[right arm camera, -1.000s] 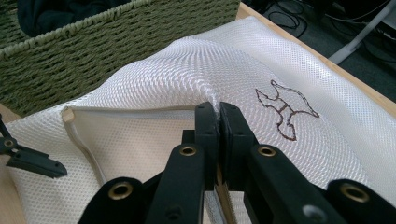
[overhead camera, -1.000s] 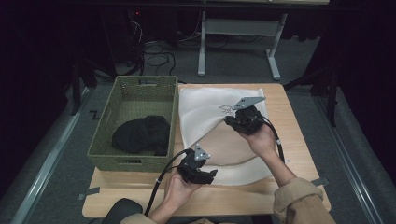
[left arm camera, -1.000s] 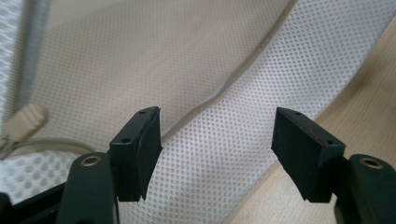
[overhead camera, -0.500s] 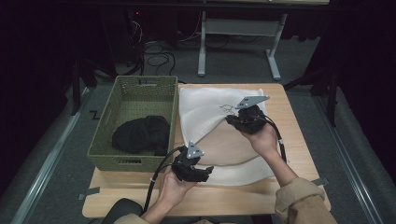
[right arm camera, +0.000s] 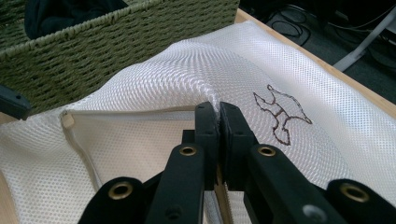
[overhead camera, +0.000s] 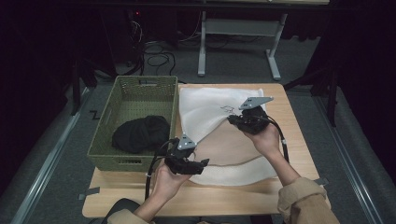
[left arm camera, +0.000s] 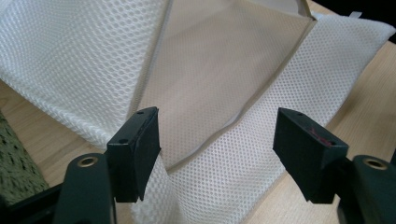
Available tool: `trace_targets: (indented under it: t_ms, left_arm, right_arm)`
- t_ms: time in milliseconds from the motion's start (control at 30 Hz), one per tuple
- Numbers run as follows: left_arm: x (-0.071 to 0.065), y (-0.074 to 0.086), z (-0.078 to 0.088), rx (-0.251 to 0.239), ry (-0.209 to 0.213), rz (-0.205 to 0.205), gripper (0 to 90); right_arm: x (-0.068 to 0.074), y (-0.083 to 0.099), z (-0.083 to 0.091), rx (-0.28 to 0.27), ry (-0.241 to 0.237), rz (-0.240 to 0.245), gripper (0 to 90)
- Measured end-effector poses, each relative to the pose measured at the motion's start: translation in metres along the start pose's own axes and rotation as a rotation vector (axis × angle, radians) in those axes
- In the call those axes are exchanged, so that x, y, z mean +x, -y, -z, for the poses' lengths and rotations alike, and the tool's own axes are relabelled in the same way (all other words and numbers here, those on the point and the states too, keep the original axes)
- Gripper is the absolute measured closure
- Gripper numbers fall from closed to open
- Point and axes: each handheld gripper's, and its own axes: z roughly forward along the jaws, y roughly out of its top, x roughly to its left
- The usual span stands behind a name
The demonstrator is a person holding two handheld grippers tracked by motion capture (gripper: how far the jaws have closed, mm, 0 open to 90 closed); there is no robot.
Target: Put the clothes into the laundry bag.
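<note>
A white mesh bag (overhead camera: 210, 105) lies on the wooden table (overhead camera: 299, 126), its zipped mouth pulled open onto a beige inside (left arm camera: 219, 60). My right gripper (overhead camera: 232, 120) is shut on the upper lip of that mouth (right arm camera: 205, 95) and holds it raised, next to a dark embroidered figure (right arm camera: 280, 114). My left gripper (overhead camera: 200, 164) hovers at the bag's near left corner. Its jaws stand open over the mouth's lower edge (left arm camera: 243, 116) and pinch nothing.
A green woven basket (overhead camera: 140, 86) stands to the left of the bag, with a black garment (overhead camera: 140, 133) inside; its wall (right arm camera: 116, 42) rises just behind the bag. Bare wood runs along the near edge (overhead camera: 224, 200). The floor beyond holds cables and a desk frame (overhead camera: 238, 28).
My left gripper has lifted a little and drifted left toward the basket. The right gripper keeps its hold on the bag's lip and has not moved.
</note>
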Motion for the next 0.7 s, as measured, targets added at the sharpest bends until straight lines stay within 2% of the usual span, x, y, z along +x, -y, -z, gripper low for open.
trace_targets:
  t_ms: [267,400,700]
  left_arm:
    - [0.007,-0.005,0.015,-0.019,-0.012,0.008,31.3]
    - [0.012,-0.007,0.023,-0.029,-0.039,-0.003,30.5]
    - [0.023,-0.011,0.034,-0.047,-0.039,0.037,29.4]
  right_arm:
    - [0.002,-0.001,-0.001,0.015,-0.001,0.012,87.7]
    - [0.004,-0.002,-0.002,0.012,-0.003,0.017,87.7]
    - [0.006,-0.004,-0.003,0.015,-0.006,0.03,87.7]
